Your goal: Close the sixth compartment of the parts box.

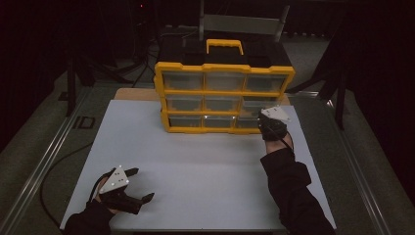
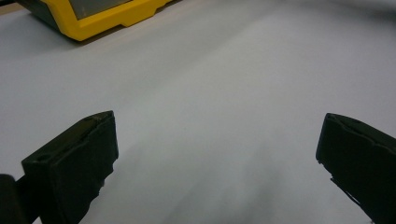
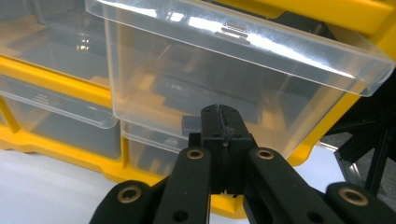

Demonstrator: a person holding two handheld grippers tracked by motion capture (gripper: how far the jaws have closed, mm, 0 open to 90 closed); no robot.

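The yellow plastic drawer cabinet (image 1: 224,93) stands on the white desk (image 1: 195,166) toward twelve o'clock; its clear plastic drawer (image 3: 224,79) at four o'clock juts out

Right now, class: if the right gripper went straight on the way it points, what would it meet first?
Most likely the clear drawer pulled partway out of the yellow organizer. The right gripper, fingers shut, points at its front wall; whether they already touch is unclear.
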